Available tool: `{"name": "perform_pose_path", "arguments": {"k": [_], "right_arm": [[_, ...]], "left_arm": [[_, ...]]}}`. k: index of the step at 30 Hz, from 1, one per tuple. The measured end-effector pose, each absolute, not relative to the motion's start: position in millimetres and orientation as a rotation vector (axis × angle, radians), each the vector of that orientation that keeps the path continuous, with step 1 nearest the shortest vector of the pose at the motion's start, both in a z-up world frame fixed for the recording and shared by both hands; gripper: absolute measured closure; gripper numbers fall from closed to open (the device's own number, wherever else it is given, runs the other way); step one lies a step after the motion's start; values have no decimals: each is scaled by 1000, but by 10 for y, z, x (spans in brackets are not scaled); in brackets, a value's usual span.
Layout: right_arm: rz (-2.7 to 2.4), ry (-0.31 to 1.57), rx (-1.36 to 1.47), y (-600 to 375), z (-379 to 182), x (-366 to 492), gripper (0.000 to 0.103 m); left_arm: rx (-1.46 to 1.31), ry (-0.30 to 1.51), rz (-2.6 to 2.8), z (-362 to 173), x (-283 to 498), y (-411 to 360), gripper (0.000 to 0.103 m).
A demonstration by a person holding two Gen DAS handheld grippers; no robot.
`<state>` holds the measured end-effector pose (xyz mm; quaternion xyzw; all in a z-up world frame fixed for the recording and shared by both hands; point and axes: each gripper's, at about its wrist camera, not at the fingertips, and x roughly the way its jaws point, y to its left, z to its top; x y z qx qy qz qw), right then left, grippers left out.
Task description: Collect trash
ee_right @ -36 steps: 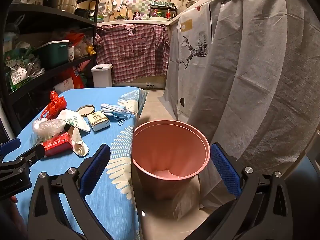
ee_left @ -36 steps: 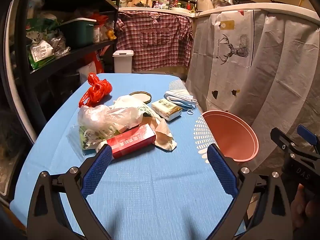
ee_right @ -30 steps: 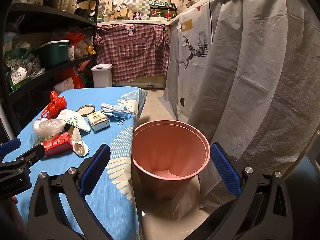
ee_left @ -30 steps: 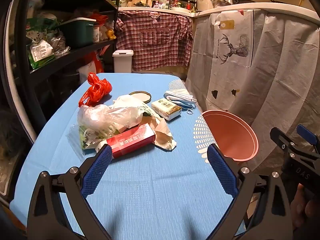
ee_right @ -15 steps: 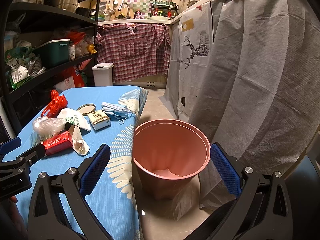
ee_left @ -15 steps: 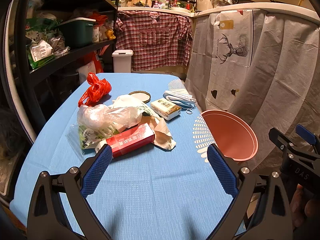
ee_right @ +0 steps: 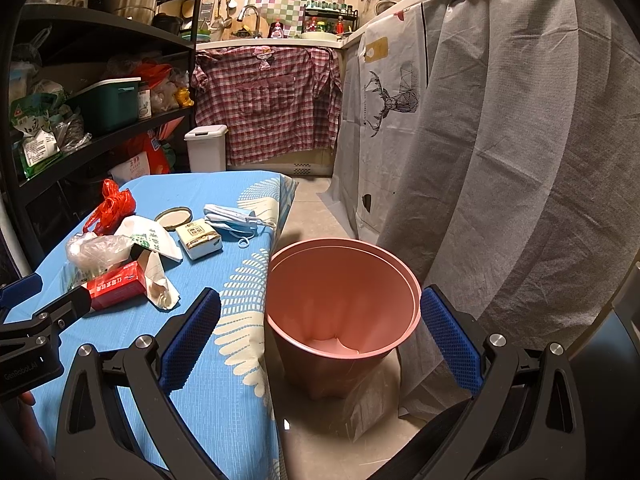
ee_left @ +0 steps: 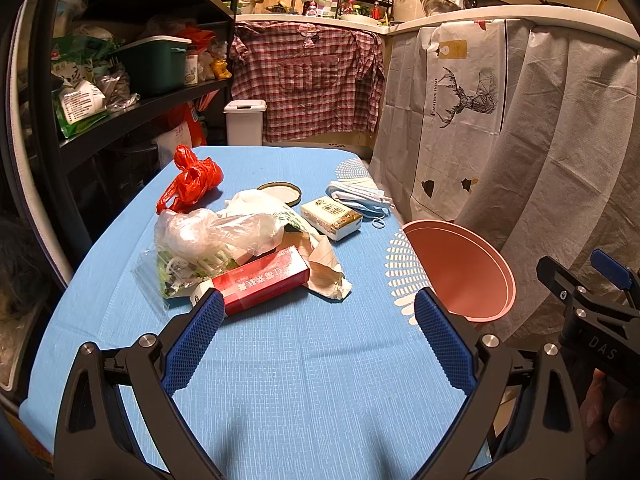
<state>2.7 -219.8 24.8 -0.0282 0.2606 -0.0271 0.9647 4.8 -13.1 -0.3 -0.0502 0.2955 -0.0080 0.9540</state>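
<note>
— Where's the trash?
— Mid-frame on the blue worktop [ee_left: 304, 364]: red box [ee_left: 260, 282], clear bag [ee_left: 208, 234], paper [ee_left: 326, 266]. The pink bin [ee_right: 344, 300] sits lower centre.
— Your tongs?
— My left tongs [ee_left: 316, 336] and right tongs [ee_right: 320, 334] both gape wide, holding nothing.

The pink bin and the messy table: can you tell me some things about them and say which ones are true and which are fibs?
1. The pink bin stands on the floor beside the table. True.
2. The bin is stuffed full of trash. False: nothing is in it.
3. The red box lies on the table, next to the crumpled paper. True.
4. The left gripper is squeezing the red box. False: it is open and holds nothing.
5. The blue face masks lie on the floor. False: they are on the table.
6. The right gripper is open. True.
</note>
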Motion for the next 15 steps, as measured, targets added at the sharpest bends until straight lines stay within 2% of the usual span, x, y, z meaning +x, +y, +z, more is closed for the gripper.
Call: {"name": "perform_pose_path", "arguments": {"k": [15], "right_arm": [[-65,511,-41,-2189,236,8,5]], "left_arm": [[-117,592,-24,74,21,-115,10]]}}
